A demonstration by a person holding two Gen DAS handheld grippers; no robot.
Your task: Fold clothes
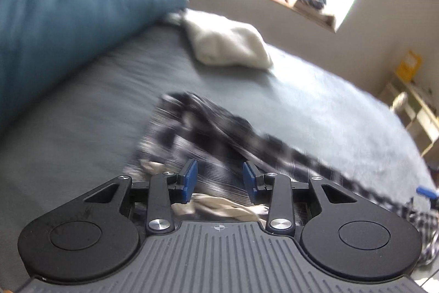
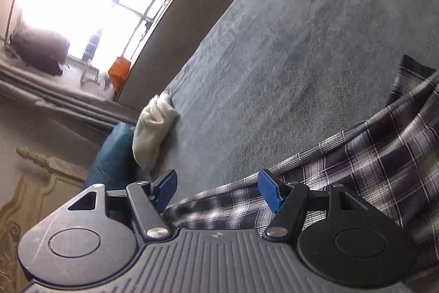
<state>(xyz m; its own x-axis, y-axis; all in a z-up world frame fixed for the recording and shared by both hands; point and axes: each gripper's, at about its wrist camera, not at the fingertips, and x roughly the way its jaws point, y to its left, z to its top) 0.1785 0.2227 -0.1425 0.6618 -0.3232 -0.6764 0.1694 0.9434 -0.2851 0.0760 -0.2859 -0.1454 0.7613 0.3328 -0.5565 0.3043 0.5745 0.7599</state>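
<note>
Plaid shirt [image 1: 197, 144] lying on grey bed [image 1: 315, 89], rumpled and strung out in a loose band toward the near edge, no flat folded stack visible; folding of this garment judged incomplete. White bundle [image 1: 227, 45] resting farther up the bed beside blue pillow [image 1: 68, 26], compact but lumpy; whether folded or merely bunched, cannot tell. Beige cloth [image 1: 219, 208] showing under the plaid just ahead of left gripper [image 1: 220, 181]; garment or lining, undetermined. Left fingers [image 1: 189, 177] spread apart over the plaid, nothing clamped between them. Right gripper [image 2: 216, 191] likewise parted, blue pads either side of a plaid edge, not pinching it as far as seen; contact with the cloth unclear. Remaining work, judged: plaid to be spread, squared and folded. Left view blurred by motion; gives the shirt's crumpled near end, the beige cloth, shelves [image 1: 417, 111] at the far wall, and a blue tip of the other tool at the right edge. Right view sharp; gives the weave and check pattern [image 2: 370, 169], a broader drape of the fabric, the carved headboard [image 2: 41, 164] and orange box [image 2: 119, 72] on the sill, none of it clear from the left.
</note>
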